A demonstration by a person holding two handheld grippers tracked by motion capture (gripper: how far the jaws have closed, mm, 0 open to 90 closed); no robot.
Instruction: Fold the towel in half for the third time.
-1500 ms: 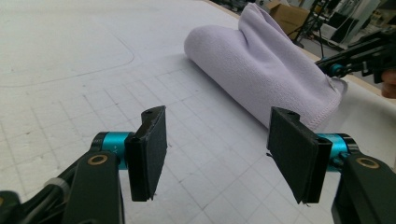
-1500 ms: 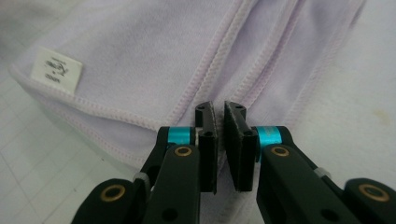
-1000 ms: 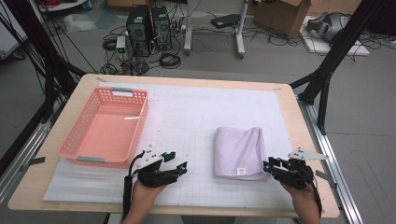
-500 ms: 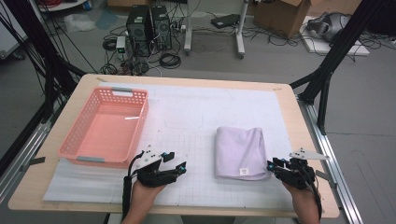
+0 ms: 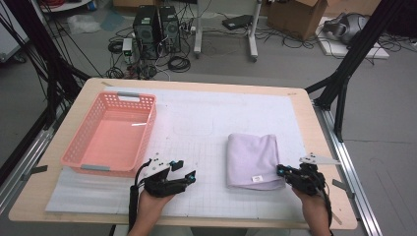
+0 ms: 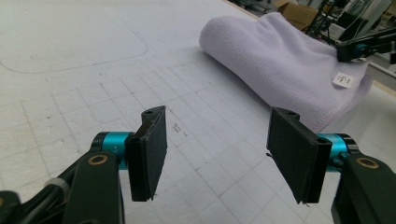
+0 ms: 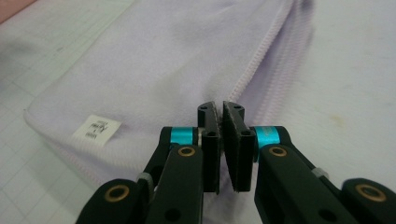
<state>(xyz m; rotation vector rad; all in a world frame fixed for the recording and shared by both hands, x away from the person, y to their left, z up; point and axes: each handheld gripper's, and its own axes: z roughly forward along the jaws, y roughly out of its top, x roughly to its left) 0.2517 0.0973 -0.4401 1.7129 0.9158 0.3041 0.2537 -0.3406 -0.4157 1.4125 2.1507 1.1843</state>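
A folded lilac towel lies on the white gridded mat, right of centre, with a small white label near its front edge. My right gripper sits at the towel's front right corner. In the right gripper view its jaws have just been closing and now stand together on the towel's hemmed edge. My left gripper rests low over the mat in front of the basket, open, with bare mat between its pads. From there the towel lies ahead to the right.
An empty pink plastic basket stands at the left of the mat. The mat lies on a wooden table. Black frame legs, computers and cables are on the floor behind.
The right gripper's jaws have come together at the towel's front right corner, after standing partly apart. The left gripper and the towel have not moved.
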